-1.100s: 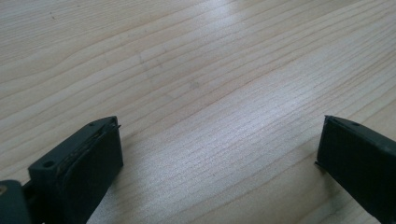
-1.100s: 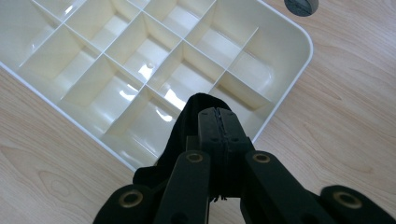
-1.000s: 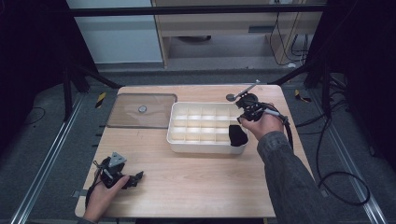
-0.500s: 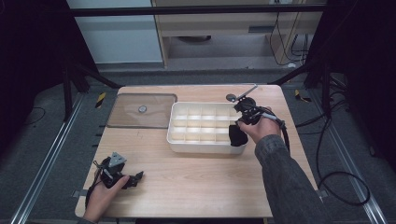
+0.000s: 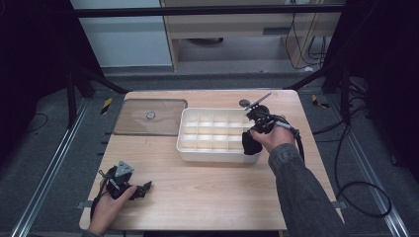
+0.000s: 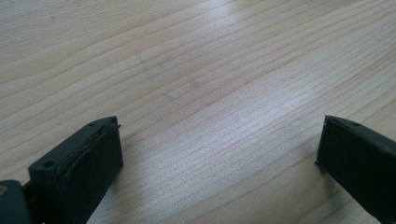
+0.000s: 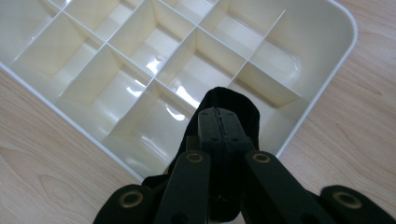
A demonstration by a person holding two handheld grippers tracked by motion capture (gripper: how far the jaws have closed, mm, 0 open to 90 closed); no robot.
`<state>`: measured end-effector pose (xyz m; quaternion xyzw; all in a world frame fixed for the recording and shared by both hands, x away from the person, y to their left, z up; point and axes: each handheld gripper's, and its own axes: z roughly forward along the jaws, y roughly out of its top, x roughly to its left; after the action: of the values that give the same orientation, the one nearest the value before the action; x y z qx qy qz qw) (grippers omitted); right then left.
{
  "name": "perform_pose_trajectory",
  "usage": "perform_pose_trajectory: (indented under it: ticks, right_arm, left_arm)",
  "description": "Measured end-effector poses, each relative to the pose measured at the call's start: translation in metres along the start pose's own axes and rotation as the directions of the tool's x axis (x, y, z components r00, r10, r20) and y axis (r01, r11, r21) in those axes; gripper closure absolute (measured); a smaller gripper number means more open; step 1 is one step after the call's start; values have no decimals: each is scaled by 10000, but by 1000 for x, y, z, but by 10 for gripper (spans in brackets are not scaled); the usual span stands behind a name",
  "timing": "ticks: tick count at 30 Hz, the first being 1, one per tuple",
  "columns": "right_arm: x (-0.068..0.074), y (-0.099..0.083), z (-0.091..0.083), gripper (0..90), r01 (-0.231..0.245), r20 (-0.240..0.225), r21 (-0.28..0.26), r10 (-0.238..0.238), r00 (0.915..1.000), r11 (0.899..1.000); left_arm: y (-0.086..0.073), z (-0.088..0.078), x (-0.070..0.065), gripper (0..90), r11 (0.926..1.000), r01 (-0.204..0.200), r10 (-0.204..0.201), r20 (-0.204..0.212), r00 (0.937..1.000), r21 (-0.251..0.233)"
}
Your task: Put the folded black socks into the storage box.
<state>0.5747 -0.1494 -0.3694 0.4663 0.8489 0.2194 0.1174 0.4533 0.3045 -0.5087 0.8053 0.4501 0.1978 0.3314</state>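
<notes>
High view: right tool (image 5: 250, 140) clamped on black cloth (image 5: 251, 144) at near right corner of white divided tray (image 5: 197, 148); left tool (image 5: 141, 189) low on bench (image 5: 207, 182).
Left gripper view: jaws apart over bare wood.
Right gripper view: jaws together, pinching cloth (image 7: 233, 105) above corner compartment.

Clear lid (image 5: 149, 116) lying flat on wooden table (image 5: 212, 187) – small dark disc (image 5: 244, 103) near far edge
</notes>
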Motion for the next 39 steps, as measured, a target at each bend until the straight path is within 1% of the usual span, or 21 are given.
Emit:
perform_pose_trajectory:
  ticks: [4,5,9,12,13,14,18,21,25,27,32,34,39]
  right_arm:
    - [0,1,6,900,125,85,129,-126,9999,9998]
    - [1,2,7,900,77,44,148,-78,10000,9999]
    - [1,5,13,900,50,132,233,-53,9999,9997]
    - [-3,5,18,900,108,233,285,-114,9997,9995]
    - [-3,5,18,900,17,191,339,-23,9998,9994]
    - [-4,5,19,900,0,252,432,-11,9997,9991]
    - [-6,4,23,900,94,290,491,-108,9995,9987]
    - [-6,5,24,900,34,269,540,-48,9996,9985]
    - [-7,2,26,900,76,272,479,-89,9996,9988]
    - [-8,1,27,900,15,195,494,-25,9998,9988]
    - [-9,-5,29,900,-31,197,410,23,9998,9992]
    - [-9,-7,29,900,-16,201,523,5,9998,9986]
    - [-6,-11,31,900,-14,151,498,6,9999,9988]
  left_arm:
    - [0,0,0,0,10000,-4,4,0,10000,2]
    - [0,0,0,0,10000,-11,11,2,10000,7]
    - [0,0,0,0,10000,-3,3,0,10000,8]
    - [0,0,0,0,10000,-2,2,4,10000,10]
    - [0,0,0,0,10000,-2,2,5,10000,9]
    - [0,0,0,0,10000,-3,3,5,10000,11]
    - [0,0,0,0,10000,-1,1,4,10000,8]
    - [0,0,0,0,10000,-3,3,5,10000,8]
    - [0,0,0,0,10000,-8,8,9,10000,8]
    - [0,0,0,0,10000,-7,7,8,10000,9]
    - [0,0,0,0,10000,-20,20,13,10000,11]
    - [0,0,0,0,10000,-2,2,13,10000,8]
    - [0,0,0,0,10000,12,-12,20,10000,11]
